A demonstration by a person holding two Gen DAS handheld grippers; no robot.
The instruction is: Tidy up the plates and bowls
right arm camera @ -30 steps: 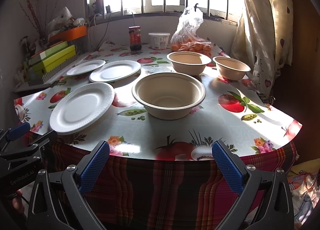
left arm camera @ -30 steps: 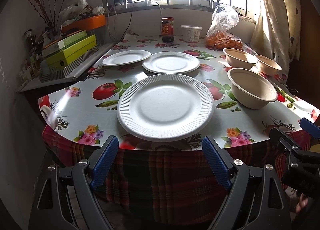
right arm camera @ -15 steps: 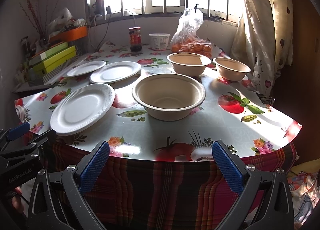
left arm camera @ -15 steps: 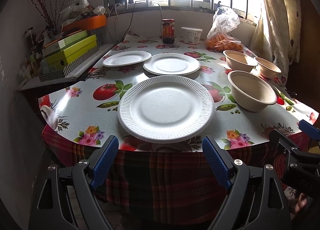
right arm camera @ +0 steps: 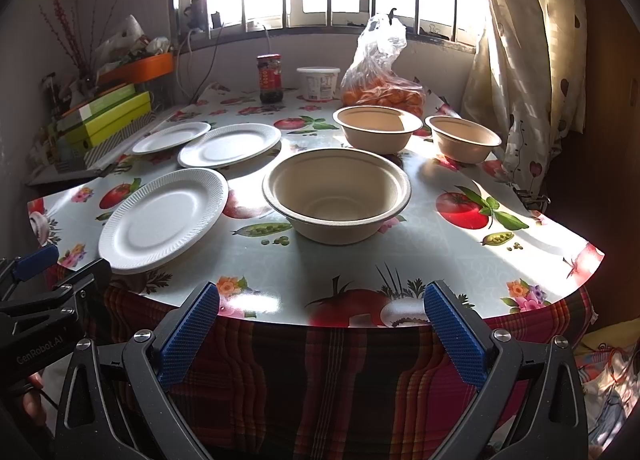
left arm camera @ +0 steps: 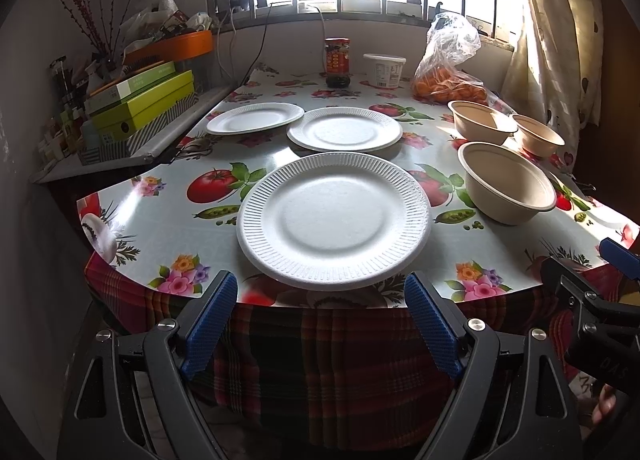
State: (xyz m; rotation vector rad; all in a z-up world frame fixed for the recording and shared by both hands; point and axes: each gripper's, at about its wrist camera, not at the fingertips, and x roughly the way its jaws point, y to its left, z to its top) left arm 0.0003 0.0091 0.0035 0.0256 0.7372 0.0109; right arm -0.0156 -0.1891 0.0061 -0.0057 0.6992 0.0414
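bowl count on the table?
3, none stacked: near bowl front centre beside the closest plate, middle bowl behind it, small bowl far right by the curtain.

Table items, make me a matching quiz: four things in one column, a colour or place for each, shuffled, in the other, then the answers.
Column one:
1. nearest foam plate
2. nearest paper bowl
3. sauce jar
4. plastic bag of oranges

Column two:
A. tan, right of the plates
B. white, at the table's near edge
C. clear, by the curtain
D. red label, under the window

Pairs: 1-B, 2-A, 3-D, 4-C
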